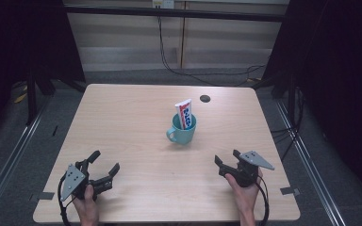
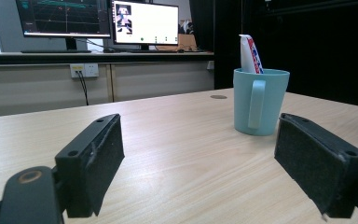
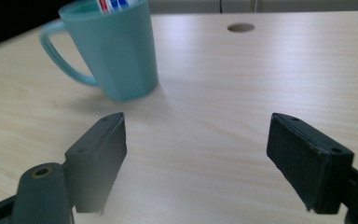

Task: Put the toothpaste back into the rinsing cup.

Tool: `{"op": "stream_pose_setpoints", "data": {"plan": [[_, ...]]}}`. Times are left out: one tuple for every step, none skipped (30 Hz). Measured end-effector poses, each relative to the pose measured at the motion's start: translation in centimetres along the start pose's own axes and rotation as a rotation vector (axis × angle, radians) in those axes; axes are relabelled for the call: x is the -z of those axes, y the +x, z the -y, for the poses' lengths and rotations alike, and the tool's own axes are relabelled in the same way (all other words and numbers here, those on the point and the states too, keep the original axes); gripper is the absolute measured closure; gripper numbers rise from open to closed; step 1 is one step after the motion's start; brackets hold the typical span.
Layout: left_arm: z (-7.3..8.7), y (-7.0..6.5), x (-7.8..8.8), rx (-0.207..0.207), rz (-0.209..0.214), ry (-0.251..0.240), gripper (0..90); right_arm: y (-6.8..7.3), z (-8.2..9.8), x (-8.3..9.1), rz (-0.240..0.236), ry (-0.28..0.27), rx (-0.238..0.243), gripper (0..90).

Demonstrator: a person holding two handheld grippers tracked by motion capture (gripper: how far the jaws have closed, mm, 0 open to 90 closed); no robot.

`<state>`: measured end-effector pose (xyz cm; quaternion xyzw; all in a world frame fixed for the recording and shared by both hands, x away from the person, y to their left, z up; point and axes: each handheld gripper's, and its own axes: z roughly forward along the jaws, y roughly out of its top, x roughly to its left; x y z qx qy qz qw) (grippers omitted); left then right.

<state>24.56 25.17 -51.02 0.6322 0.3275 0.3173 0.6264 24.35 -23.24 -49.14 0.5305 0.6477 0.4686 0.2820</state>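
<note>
A teal mug (image 1: 182,130) stands upright near the middle of the wooden table (image 1: 136,108), its handle toward the left. A white tube with red and blue print (image 1: 185,113) leans inside it. My left gripper (image 1: 104,162) rests near the front left, open and holding nothing; ahead of its jaws stand the mug (image 2: 260,101) and the tube (image 2: 250,54). My right gripper (image 1: 226,159) rests near the front right, also open and holding nothing, with the mug (image 3: 114,51) a short way ahead and to the left of it.
A small round hole (image 1: 205,98) sits in the tabletop behind the mug. Black cables hang down the wall panel beyond the far edge. Dark curtains stand on both sides. Monitors (image 2: 144,22) stand on a desk in the left gripper view.
</note>
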Motion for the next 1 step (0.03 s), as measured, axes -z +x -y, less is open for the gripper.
{"op": "stream_pose_setpoints", "data": {"plan": [[0.00, 0.00, 0.01, 0.000, 0.000, 0.001, 15.5, 0.11, 0.25, -0.06, 0.013, 0.008, 0.019, 19.2]]}}
